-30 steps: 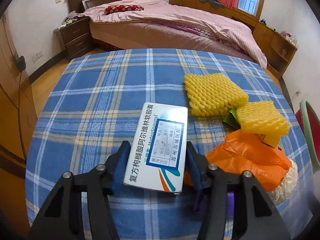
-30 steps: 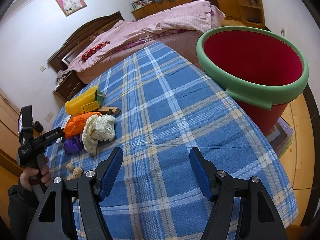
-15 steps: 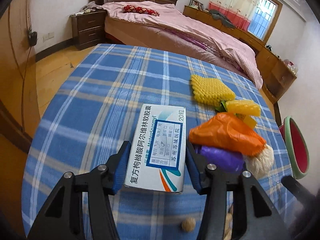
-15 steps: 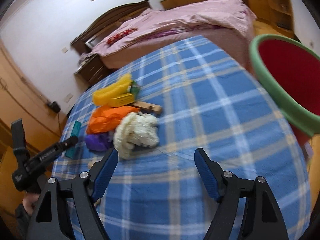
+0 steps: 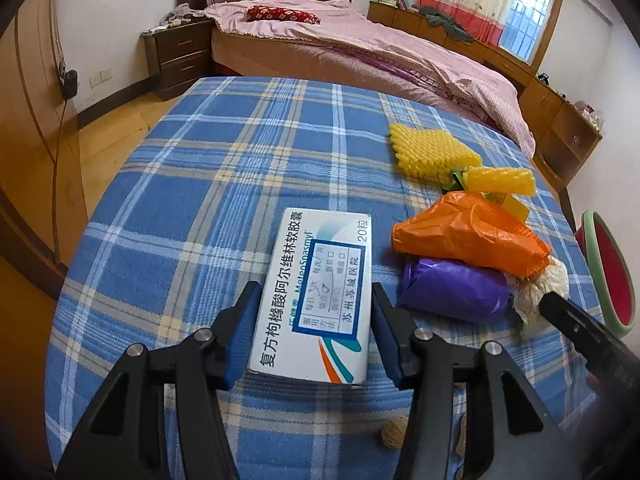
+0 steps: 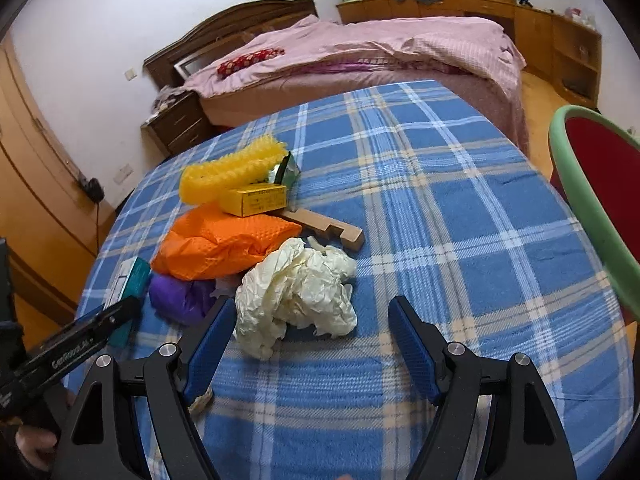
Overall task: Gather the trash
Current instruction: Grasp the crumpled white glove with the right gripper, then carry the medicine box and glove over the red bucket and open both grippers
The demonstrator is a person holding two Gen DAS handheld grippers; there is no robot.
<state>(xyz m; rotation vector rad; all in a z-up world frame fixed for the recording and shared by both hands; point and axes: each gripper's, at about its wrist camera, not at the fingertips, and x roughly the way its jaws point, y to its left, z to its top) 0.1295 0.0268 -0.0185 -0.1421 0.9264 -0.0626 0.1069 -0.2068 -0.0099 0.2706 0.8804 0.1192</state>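
Observation:
My left gripper [image 5: 315, 288] is shut on a white medicine box [image 5: 320, 264], held just above the blue plaid tablecloth [image 5: 224, 184]. To its right lies a pile: an orange plastic bag [image 5: 468, 236], a purple bag [image 5: 452, 288] and yellow foam netting [image 5: 432, 152]. My right gripper [image 6: 312, 303] stands open, low over the cloth. A crumpled cream paper [image 6: 296, 296] lies just ahead of it, partly between the fingertips, and the pads are not pressing on it. The red bin with a green rim [image 6: 592, 208] stands off the table's right edge.
Behind the paper lie a notched wooden piece [image 6: 332, 232] and a small yellow box [image 6: 256, 200]. A walnut [image 5: 394, 434] sits near the table's front edge. A bed [image 6: 360, 52], a nightstand [image 5: 180, 56] and low cabinets [image 6: 560, 44] stand beyond the table.
The right gripper has swung left from the bin to the trash pile, its jaws a little wider; the crumpled paper now lies before it. The left gripper has shifted, still holding the box.

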